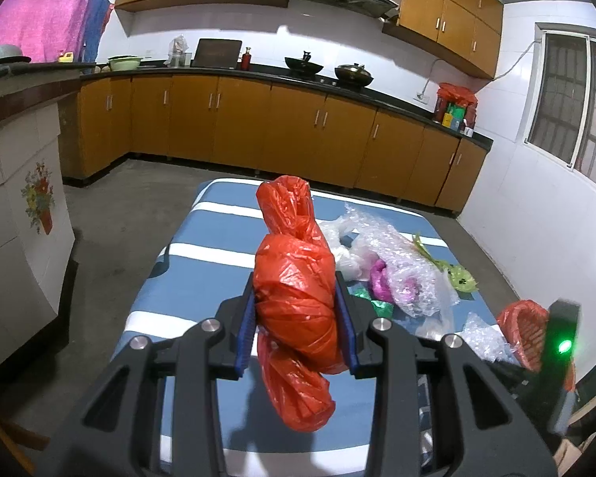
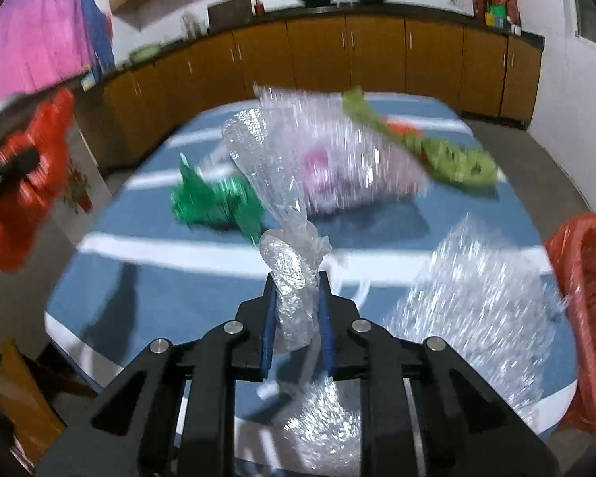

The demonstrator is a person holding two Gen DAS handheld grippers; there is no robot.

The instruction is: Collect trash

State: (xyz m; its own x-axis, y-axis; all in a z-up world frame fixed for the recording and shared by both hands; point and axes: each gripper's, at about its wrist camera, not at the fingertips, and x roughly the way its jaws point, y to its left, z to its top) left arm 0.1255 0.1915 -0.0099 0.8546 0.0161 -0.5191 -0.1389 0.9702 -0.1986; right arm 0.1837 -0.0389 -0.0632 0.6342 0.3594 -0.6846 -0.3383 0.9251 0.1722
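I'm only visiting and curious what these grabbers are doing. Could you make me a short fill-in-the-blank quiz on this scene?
1. The left gripper is clamped on a crumpled plastic bag coloured ____.
2. The right gripper pinches a twist of clear ____ wrap.
3. The tablecloth is blue with ____ stripes.

Missing words: red; bubble; white

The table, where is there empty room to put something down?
The striped table is bare on its left half, beside the red bag in the left gripper. The right side is crowded: bubble wrap, green wrapper, red basket at the edge.
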